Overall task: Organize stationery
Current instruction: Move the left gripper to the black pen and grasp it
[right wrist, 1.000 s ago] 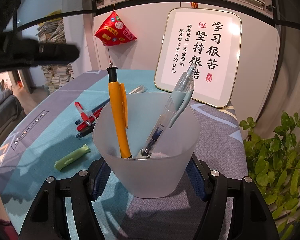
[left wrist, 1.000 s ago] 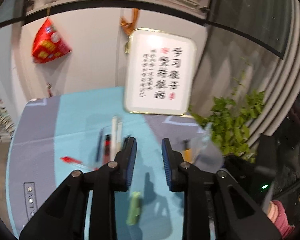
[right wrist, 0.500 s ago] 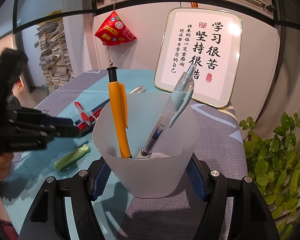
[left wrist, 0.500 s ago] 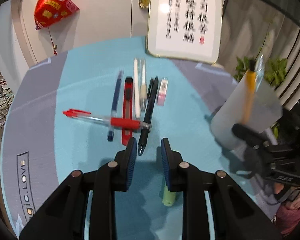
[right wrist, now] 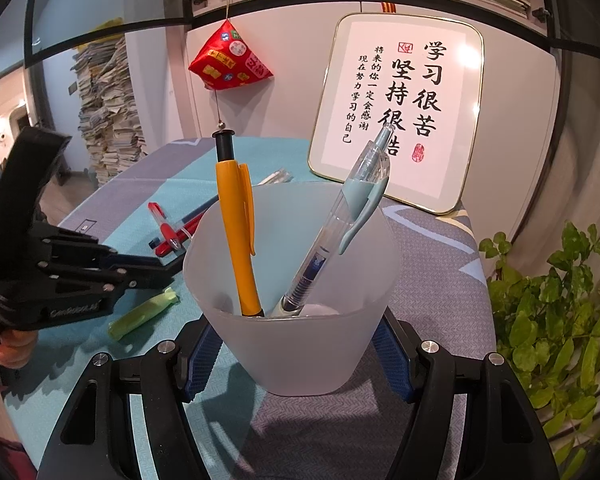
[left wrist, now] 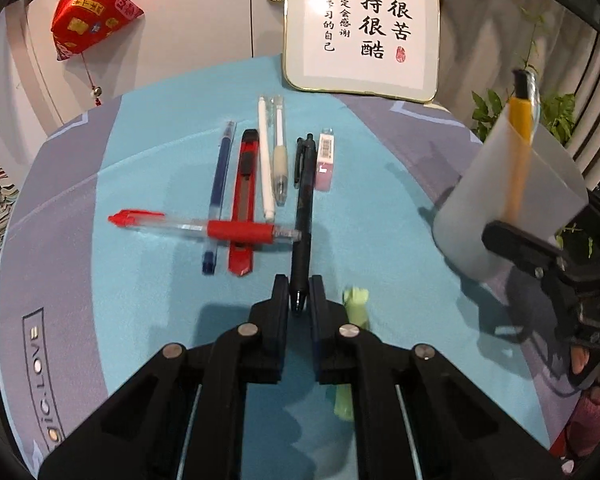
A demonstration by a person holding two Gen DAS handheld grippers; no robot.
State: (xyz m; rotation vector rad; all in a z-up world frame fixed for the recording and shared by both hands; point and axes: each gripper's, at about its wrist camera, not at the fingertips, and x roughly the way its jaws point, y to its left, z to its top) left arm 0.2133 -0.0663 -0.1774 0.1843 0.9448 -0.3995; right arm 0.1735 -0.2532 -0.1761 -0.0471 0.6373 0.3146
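My left gripper (left wrist: 299,294) is down at the table, its jaws closed around the near tip of a black pen (left wrist: 305,200). Beside the black pen lie a red pen (left wrist: 204,227), a blue pen (left wrist: 219,188), a red utility knife (left wrist: 244,200), a white pen (left wrist: 265,160), a clear pen (left wrist: 279,160) and a pink eraser (left wrist: 325,156). A green highlighter (left wrist: 354,320) lies just right of the left gripper. My right gripper (right wrist: 296,354) is shut on a frosted pen cup (right wrist: 292,280) holding an orange pen (right wrist: 236,232) and a light blue pen (right wrist: 340,228).
A framed calligraphy board (left wrist: 362,24) leans on the wall at the table's back. A red pouch (left wrist: 92,20) hangs on the left. A leafy plant (right wrist: 556,320) stands off the table's right edge. The table wears a blue and grey cloth (left wrist: 140,304).
My left gripper has dropped toward the table and closed its jaws around the black pen's tip. The right gripper and cup have stayed still.
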